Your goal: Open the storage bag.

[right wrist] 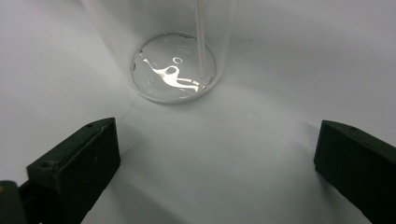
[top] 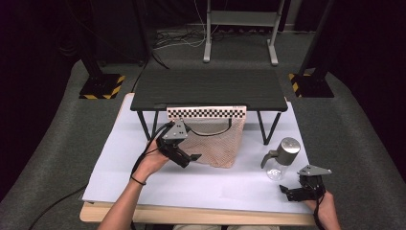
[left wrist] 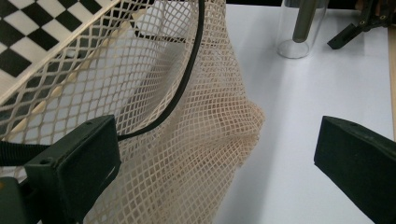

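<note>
My left tongs [top: 187, 156] are spread wide at the near left edge of the net bag [top: 215, 143], gripping nothing; in the left gripper view one jaw sits right against the mesh [left wrist: 196, 140] and the other is out over bare table [left wrist: 299, 154]. I judge I hold them there to pinch the loose mesh or the black cord [left wrist: 189, 79] that runs along the bag's mouth. The bag hangs from the front of the black stand [top: 209, 90], under the checkered strip [top: 207, 112], and its bottom slumps onto the table, so its mouth stays up and open.

To the right, the glass bottle [top: 281, 160] with the metal pour top stands upright on the white sheet. My right tongs [top: 293, 190] wait just near of it, also wide apart and empty, aimed at its base [right wrist: 173, 67], probably ready to take it.

The mesh hides whether anything is in the bag. The right gripper view cuts off the bottle's top.
</note>
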Demonstrator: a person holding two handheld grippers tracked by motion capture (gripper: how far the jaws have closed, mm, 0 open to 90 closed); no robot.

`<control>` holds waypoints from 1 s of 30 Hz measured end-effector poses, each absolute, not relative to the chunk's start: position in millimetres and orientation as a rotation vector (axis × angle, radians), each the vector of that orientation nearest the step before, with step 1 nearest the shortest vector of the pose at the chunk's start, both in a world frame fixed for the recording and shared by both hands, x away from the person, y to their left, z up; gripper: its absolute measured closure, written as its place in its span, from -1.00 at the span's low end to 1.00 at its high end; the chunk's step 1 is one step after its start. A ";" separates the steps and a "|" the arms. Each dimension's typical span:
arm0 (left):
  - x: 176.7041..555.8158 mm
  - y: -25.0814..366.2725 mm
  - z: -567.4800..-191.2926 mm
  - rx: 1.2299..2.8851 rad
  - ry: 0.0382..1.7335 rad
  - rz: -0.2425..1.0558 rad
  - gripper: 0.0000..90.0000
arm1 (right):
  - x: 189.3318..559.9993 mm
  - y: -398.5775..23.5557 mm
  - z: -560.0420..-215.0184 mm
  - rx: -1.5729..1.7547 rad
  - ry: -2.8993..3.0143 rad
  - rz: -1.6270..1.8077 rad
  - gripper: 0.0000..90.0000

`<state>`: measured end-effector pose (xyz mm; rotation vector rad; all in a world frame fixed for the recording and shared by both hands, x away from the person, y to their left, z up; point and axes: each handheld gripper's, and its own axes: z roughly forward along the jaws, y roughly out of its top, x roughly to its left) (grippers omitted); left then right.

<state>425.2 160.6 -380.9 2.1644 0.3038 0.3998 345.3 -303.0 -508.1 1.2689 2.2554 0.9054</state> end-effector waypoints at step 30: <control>444.3 135.3 -379.2 2.196 0.187 0.428 -1.00 | 345.0 -302.9 -508.2 1.264 2.253 0.905 -1.00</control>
